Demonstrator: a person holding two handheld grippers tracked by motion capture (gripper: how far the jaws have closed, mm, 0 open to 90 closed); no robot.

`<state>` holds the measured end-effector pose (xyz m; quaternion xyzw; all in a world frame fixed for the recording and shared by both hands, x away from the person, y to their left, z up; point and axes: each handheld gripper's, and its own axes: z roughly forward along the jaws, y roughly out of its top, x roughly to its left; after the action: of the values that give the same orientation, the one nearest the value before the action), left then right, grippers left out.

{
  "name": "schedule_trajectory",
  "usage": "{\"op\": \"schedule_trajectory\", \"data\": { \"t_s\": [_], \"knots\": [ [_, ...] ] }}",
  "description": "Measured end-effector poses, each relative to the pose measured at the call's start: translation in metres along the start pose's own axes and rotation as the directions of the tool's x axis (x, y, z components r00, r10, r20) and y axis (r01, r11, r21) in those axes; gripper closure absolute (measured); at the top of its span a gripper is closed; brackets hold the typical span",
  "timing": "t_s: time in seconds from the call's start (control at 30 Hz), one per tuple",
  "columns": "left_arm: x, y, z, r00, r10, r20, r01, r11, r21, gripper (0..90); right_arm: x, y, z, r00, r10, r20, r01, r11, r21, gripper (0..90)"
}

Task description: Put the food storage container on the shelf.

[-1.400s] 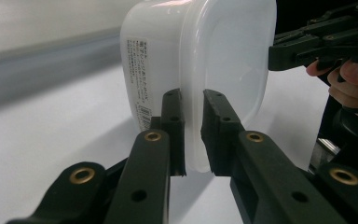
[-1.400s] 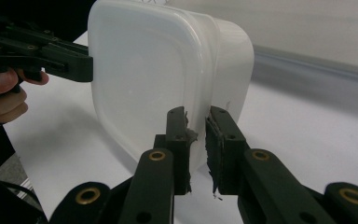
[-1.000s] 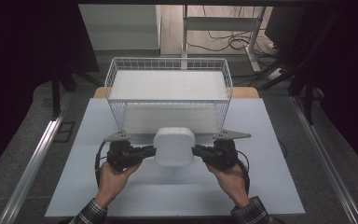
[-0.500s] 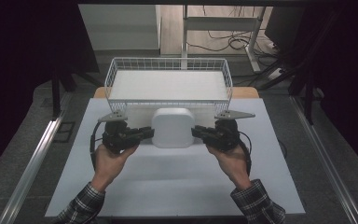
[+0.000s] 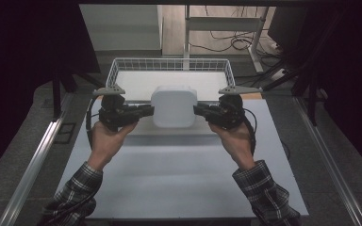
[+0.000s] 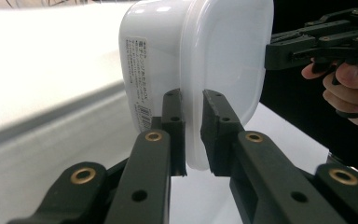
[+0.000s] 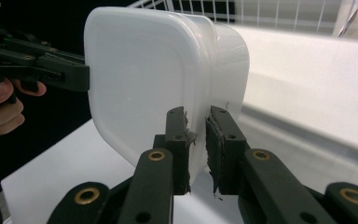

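A white plastic container (image 5: 173,106) with a lid hangs in the air over the near rim of the wire basket (image 5: 118,70). My left gripper (image 5: 150,111) is shut on the lid rim at the container's left side. My right gripper (image 5: 198,110) is shut on the rim at its right side. In the left gripper view the container (image 6: 200,65) shows a printed label on its side and my left gripper (image 6: 192,100) pinches the lid edge. In the right gripper view my right gripper (image 7: 196,119) pinches the same edge of the container (image 7: 163,79), with the other gripper (image 7: 51,70) beyond it.
The white wire basket holds a flat white liner (image 5: 141,84) and stands at the back of the white table (image 5: 169,179). Metal rails (image 5: 33,160) run along both sides of the table. Cables lie on the floor behind.
Both grippers have lifted the container and carried it away from the person, from in front of the basket up to the basket's near rim.
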<state>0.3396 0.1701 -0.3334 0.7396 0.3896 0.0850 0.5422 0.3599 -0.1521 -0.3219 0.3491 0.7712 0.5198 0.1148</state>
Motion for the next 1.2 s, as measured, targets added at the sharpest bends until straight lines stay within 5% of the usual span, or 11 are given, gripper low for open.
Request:
{"op": "schedule_trajectory", "data": {
  "t_s": [0.17,0.47,0.93,1.2],
  "knots": [
    [0.01,0.024,0.001,1.0,-0.006,0.005,0.006,0.9999,-0.009,80.6,-0.007,0.026,0.004,0.9999,0.005,0.014,-0.005,1.0,-0.015,78.7],
    [0.026,0.044,0.01,0.9993,-0.037,-0.003,0.037,0.9993,-0.009,80.4,-0.019,0.05,0.017,0.9991,0.017,0.039,-0.016,1.0,-0.008,78.3],
    [0.047,0.048,0.021,0.9947,-0.102,-0.013,0.102,0.9948,0.003,74.7,-0.032,0.063,0.041,0.9981,0.04,0.046,-0.042,0.998,0.044,77.3],
    [0.047,0.053,0.025,0.9951,-0.098,0.011,0.098,0.9952,-0.008,67.7,-0.039,0.065,0.047,0.9963,0.067,0.054,-0.07,0.996,0.046,72.2]
  ]
}}
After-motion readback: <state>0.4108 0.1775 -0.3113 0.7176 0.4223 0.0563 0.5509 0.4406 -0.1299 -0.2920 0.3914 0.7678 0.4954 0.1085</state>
